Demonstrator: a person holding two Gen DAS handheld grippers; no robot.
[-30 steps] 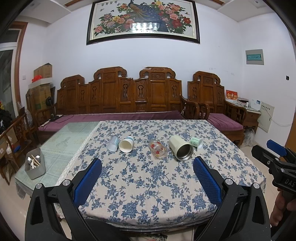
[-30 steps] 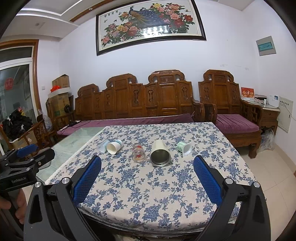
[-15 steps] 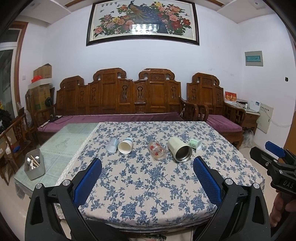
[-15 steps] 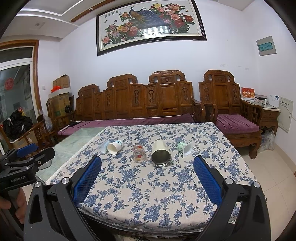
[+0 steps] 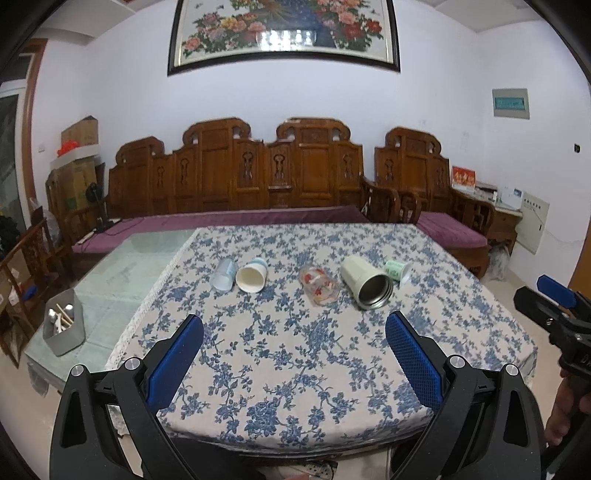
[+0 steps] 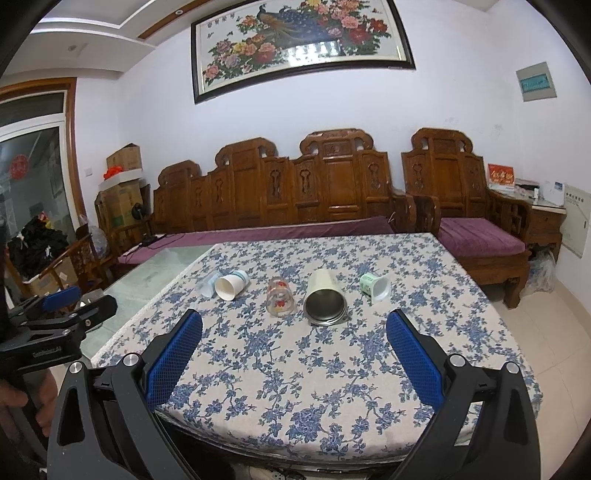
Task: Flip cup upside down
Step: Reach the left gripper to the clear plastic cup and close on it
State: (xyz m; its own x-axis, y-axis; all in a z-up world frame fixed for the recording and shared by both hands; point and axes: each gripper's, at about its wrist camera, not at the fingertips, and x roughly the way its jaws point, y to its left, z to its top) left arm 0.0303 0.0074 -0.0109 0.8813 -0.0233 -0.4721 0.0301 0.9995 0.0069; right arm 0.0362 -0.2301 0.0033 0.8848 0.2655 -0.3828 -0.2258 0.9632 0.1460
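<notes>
Nearest to us, at the bottom of the left wrist view, the left gripper (image 5: 293,354) stands with its blue pads (image 5: 177,358) spread wide, nothing between them. We note the same for the right gripper (image 6: 294,352) in its own view: jaws wide apart, empty, over the near edge of the table (image 6: 332,413).

The table carries a blue-flowered cloth (image 5: 288,362). Across the middle of the frame we count five cups in a loose row, all lying on their sides. From left: a clear plastic cup (image 5: 223,275), touching or just beside a white paper cup (image 5: 252,275) whose mouth faces us; a glass tumbler (image 5: 318,286) with red print; a cream metal cup (image 5: 365,282), the largest, steel inside, mouth toward us; and a small green cup (image 5: 397,270) just behind it to the right.

At left of the frame, on the bare glass tabletop, we see a grey caddy (image 5: 64,326) holding utensils.

Beyond the table: a carved wooden bench (image 5: 266,173) with purple cushions. Upper centre, a framed peacock painting (image 5: 284,33) on the white wall.
</notes>
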